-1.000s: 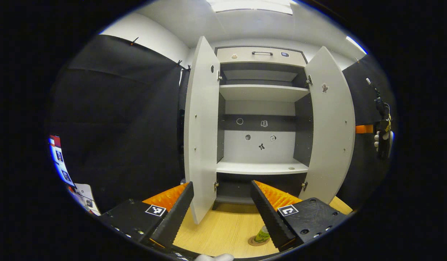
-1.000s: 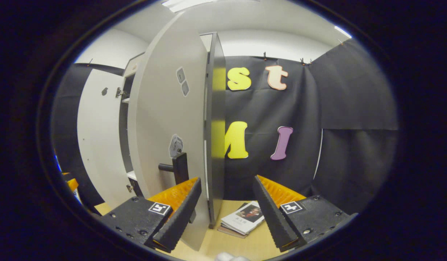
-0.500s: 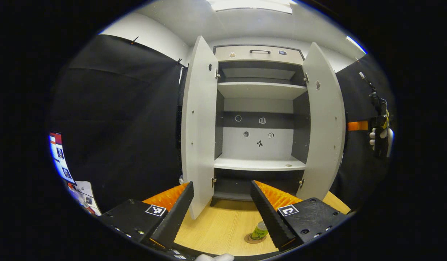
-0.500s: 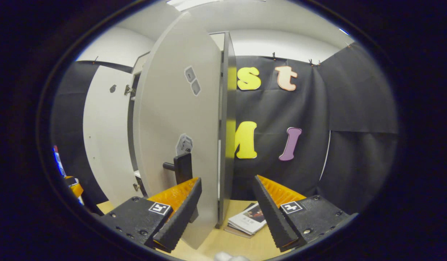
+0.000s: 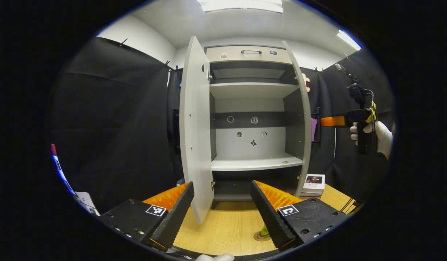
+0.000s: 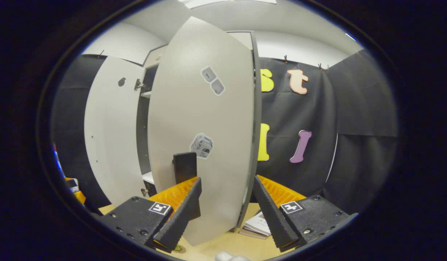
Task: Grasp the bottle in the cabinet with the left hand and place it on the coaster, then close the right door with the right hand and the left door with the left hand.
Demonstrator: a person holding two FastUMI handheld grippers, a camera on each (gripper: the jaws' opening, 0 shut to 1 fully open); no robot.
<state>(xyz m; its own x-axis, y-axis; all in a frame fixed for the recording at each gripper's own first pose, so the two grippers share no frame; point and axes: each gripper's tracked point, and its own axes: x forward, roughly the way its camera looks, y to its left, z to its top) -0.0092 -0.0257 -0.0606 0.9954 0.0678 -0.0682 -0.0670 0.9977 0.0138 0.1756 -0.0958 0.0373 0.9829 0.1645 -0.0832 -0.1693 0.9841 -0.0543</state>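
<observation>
Your left gripper [image 5: 220,210] hangs with its jaws wide and nothing between them, low over the wooden table [image 5: 223,232] in front of the cabinet [image 5: 250,108]. The bottle [image 5: 265,231] stands on the coaster [image 5: 260,237] at the near edge of the table, partly hidden behind your gripper's right finger. The left door [image 5: 194,127] stands open. The right door [image 6: 205,130] is partly swung toward the cabinet, its dark handle [image 6: 184,166] just beyond your right gripper [image 6: 226,206], whose jaws are also wide and hold nothing. A book [image 5: 313,183] lies on the table to the right of the cabinet.
</observation>
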